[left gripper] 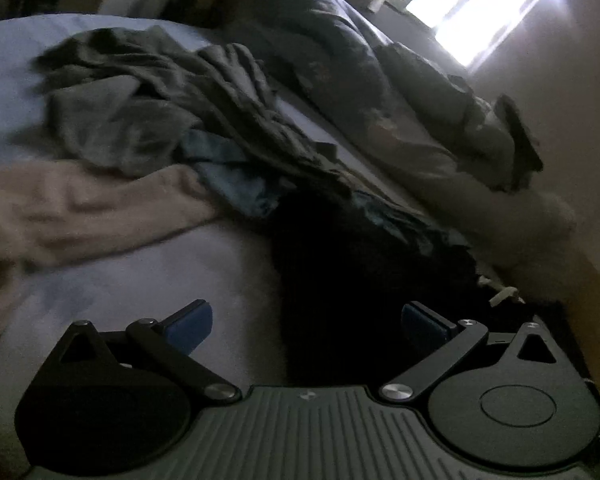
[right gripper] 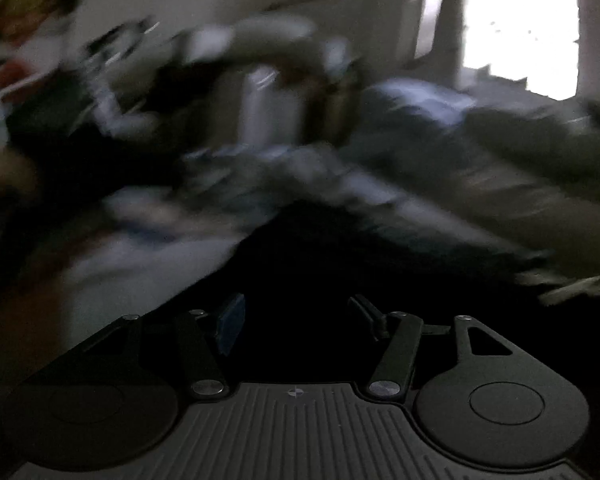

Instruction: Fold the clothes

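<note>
Nearest the left wrist camera, the left gripper [left gripper: 306, 322] hangs released over a black garment [left gripper: 340, 264] on the pale bed sheet [left gripper: 160, 280]. Farther left lie a beige garment [left gripper: 88, 204], a grey garment [left gripper: 140, 112] and a blue one [left gripper: 228, 172]. The right gripper [right gripper: 296, 320], jaws apart and grasping nothing, hovers over dark cloth [right gripper: 340, 272]; its view is blurred.

Bright window [left gripper: 476, 4], rumpled duvet [left gripper: 340, 48].
</note>
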Demonstrator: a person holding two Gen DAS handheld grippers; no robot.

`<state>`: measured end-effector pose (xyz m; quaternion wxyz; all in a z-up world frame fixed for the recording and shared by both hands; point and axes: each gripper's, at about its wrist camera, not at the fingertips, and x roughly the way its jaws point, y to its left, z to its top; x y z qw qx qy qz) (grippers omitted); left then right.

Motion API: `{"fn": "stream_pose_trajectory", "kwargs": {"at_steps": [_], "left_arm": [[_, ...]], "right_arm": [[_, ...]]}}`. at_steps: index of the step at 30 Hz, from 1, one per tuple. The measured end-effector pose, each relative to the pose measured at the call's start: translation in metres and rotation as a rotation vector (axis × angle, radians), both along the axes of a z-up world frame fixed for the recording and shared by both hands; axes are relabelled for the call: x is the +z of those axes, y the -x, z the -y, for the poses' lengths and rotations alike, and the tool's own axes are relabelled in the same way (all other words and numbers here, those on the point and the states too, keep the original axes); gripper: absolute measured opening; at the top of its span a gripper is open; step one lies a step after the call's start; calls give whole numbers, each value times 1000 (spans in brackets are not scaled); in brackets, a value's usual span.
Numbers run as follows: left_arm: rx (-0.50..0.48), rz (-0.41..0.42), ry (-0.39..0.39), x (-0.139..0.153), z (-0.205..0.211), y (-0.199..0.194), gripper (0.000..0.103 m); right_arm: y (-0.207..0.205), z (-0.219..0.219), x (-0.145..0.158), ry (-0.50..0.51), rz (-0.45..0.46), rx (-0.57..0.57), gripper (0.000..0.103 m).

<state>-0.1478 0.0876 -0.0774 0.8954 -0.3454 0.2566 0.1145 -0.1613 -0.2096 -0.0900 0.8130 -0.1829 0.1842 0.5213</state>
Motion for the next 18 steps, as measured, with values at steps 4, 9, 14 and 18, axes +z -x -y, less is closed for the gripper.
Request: {"fn": "stream_pose_trajectory", "kwargs": {"at_steps": [4, 9, 14, 18], "left_arm": [[-67, 4, 43, -11, -17, -38, 103], [-91, 6, 156, -31, -41, -69, 103], [-195, 29, 217, -40, -51, -96, 103], [-308, -7, 208, -38, -46, -118, 87]], "right_arm": [[-6, -7, -22, 127, -92, 31, 62], [-22, 12, -27, 126, -210, 47, 62], [-14, 19, -29, 130, -173, 56, 62], [-13, 10, -22, 128, -186, 52, 62]]}}
